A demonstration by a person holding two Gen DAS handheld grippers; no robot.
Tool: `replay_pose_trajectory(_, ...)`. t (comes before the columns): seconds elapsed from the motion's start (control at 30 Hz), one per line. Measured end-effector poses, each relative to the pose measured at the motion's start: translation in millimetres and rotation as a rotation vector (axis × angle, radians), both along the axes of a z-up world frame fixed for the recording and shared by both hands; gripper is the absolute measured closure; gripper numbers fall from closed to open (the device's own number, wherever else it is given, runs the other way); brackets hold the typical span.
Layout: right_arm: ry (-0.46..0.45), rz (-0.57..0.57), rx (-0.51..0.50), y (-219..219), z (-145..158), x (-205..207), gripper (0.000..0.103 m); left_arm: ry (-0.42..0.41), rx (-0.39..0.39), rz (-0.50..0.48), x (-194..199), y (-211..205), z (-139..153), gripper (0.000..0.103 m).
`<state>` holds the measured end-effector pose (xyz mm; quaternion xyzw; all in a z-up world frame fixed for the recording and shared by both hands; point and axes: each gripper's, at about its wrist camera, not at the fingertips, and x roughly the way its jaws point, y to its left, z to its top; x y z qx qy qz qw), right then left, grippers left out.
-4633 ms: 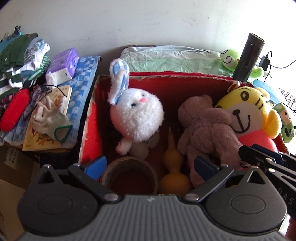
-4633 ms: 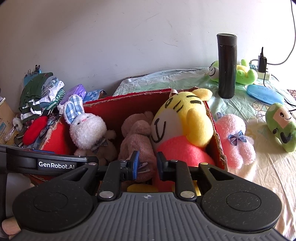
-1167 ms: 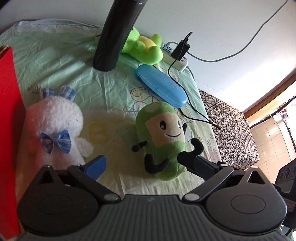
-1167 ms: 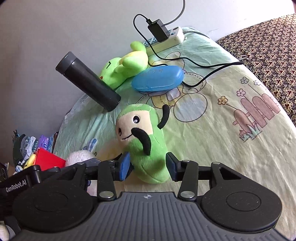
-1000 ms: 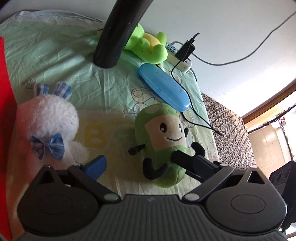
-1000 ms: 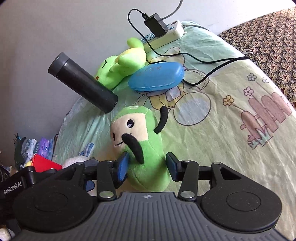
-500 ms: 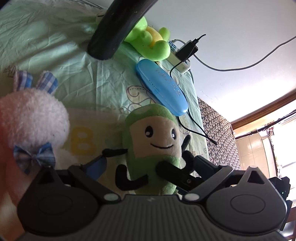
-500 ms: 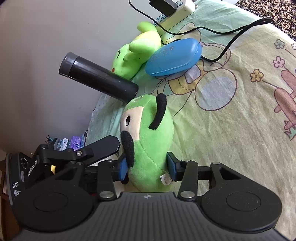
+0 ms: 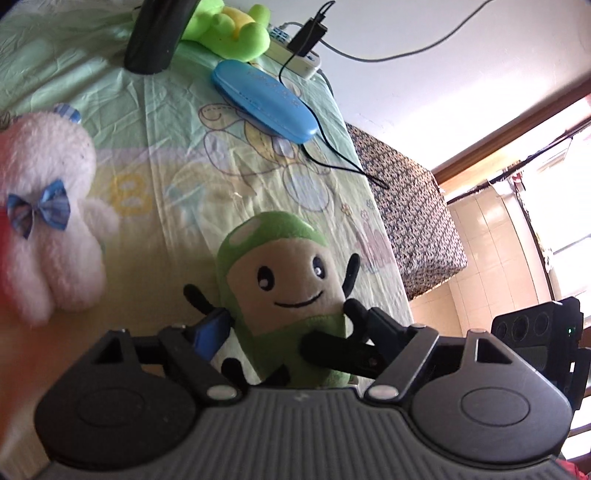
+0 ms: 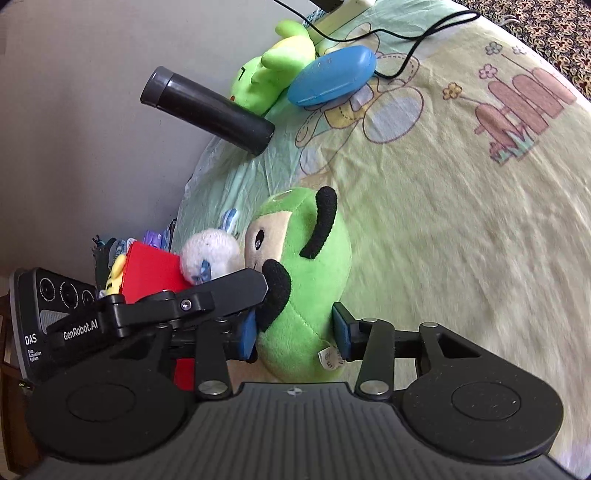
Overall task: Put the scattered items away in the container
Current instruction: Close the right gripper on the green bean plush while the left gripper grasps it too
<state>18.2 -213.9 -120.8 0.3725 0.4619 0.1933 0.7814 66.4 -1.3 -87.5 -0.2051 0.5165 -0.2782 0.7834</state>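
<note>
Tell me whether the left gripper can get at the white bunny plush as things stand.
Probably not yet: the left gripper is closing around the green plush, which the right gripper grips. The white bunny plush lies unobstructed off to its side.

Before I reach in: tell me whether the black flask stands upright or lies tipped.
Upright: the black flask stands on its base on the bedsheet.

L gripper [image 9: 284, 325] closing, R gripper [image 10: 295, 328] clamped

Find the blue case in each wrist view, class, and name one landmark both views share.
Left wrist: blue case upper centre, beyond the green doll.
Right wrist: blue case top centre, beside the frog plush.
Shared landmark: the black flask.
</note>
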Motion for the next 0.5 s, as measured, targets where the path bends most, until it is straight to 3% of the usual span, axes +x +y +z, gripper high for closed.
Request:
replay_pose_trajectory(0.23,0.029,0.068,-0.039,14,-1,-34,0.052,0.011,0.002,-0.031,-38,14,-4,0.024)
replay_pose_trajectory(0.5,0.028,-0.013,-0.054,-5,5,-50,0.048,-0.005,0.032,0.014,-43,23,-7,0.024)
